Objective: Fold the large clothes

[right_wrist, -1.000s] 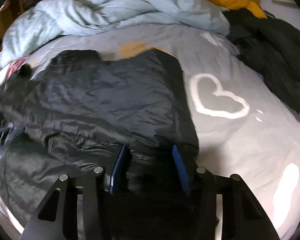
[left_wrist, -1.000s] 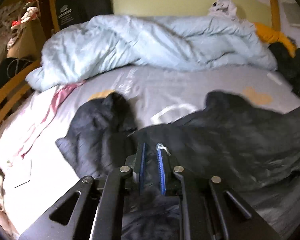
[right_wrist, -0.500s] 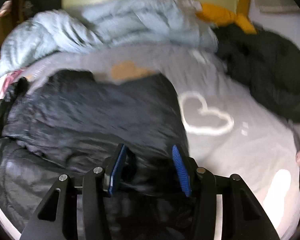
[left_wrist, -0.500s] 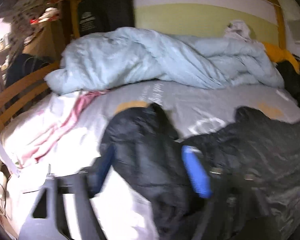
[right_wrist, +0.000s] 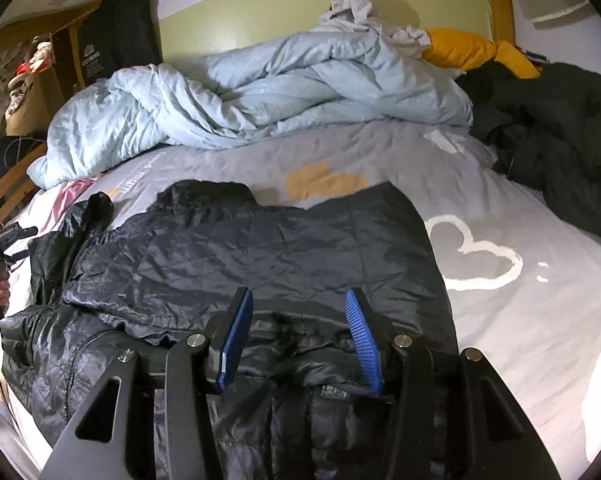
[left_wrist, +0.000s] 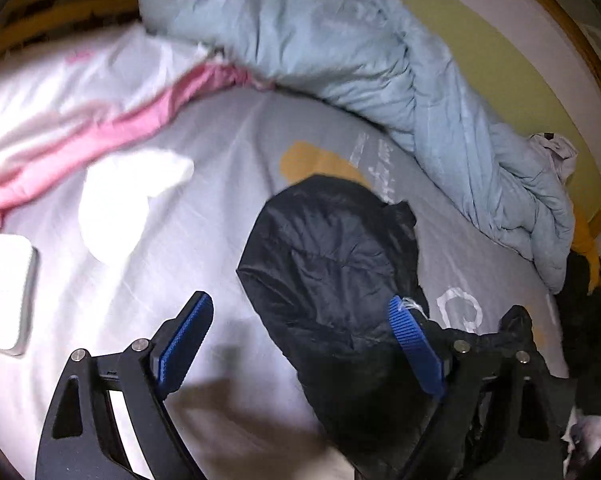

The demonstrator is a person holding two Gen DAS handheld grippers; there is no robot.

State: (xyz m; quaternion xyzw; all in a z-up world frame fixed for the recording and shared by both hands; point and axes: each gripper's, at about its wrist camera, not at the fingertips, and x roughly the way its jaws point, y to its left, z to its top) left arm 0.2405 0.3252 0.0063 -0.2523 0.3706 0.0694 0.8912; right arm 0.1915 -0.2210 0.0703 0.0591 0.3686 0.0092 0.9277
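Left gripper (left_wrist: 300,344), pinched shut a second ago, now stands spread over the black jacket's (right_wrist: 260,264) sleeve, lower centre; right gripper (right_wrist: 296,336) hovers half-open, gripping nothing. Next fold pending.

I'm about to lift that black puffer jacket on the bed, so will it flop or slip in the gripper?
The black puffer jacket looks limp and creased, so it will probably sag. Its shiny shell suggests slipperiness. Quilted padding hints it is light.
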